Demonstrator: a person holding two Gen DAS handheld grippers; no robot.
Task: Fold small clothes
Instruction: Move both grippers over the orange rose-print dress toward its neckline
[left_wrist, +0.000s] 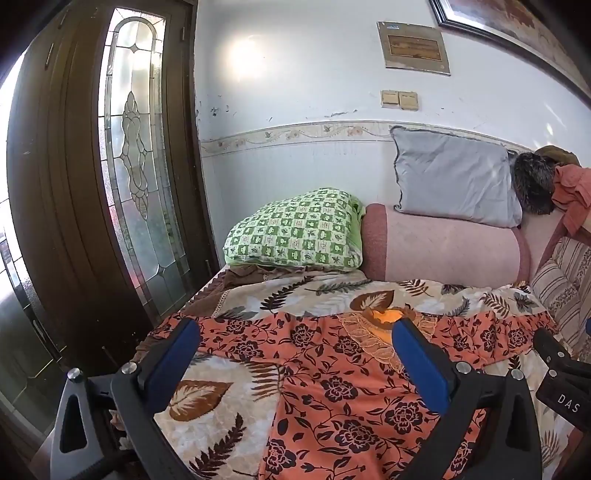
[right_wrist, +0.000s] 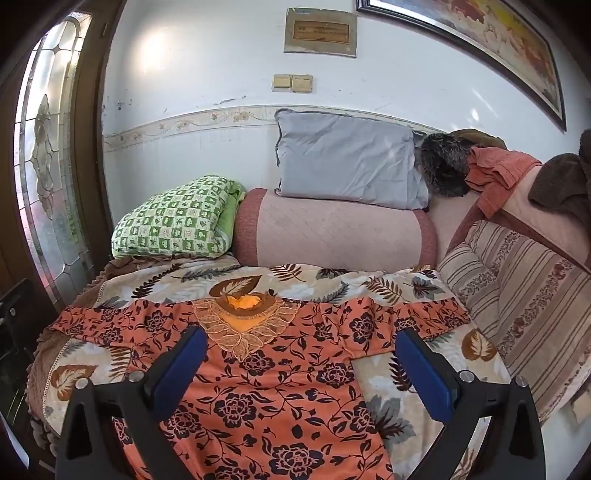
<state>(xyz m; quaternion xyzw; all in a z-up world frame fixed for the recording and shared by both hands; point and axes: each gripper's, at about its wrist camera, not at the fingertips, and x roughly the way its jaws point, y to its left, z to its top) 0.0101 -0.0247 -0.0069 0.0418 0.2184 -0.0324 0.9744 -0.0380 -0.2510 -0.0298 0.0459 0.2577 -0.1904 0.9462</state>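
An orange dress with dark flower print (left_wrist: 332, 387) lies spread flat on the leaf-patterned bedspread (left_wrist: 207, 398), neck with lace trim toward the pillows, sleeves out to both sides. It also shows in the right wrist view (right_wrist: 273, 398). My left gripper (left_wrist: 295, 332) is open and empty, hovering over the dress's left half. My right gripper (right_wrist: 301, 338) is open and empty, above the dress's chest and right sleeve (right_wrist: 417, 314). The right gripper's body shows at the left wrist view's right edge (left_wrist: 561, 373).
At the head of the bed lie a green checked pillow (right_wrist: 177, 221), a pink bolster (right_wrist: 332, 232) and a grey pillow (right_wrist: 347, 162). Striped cushions (right_wrist: 524, 295) and piled clothes (right_wrist: 495, 170) sit at the right. A glazed wooden door (left_wrist: 110, 166) stands left.
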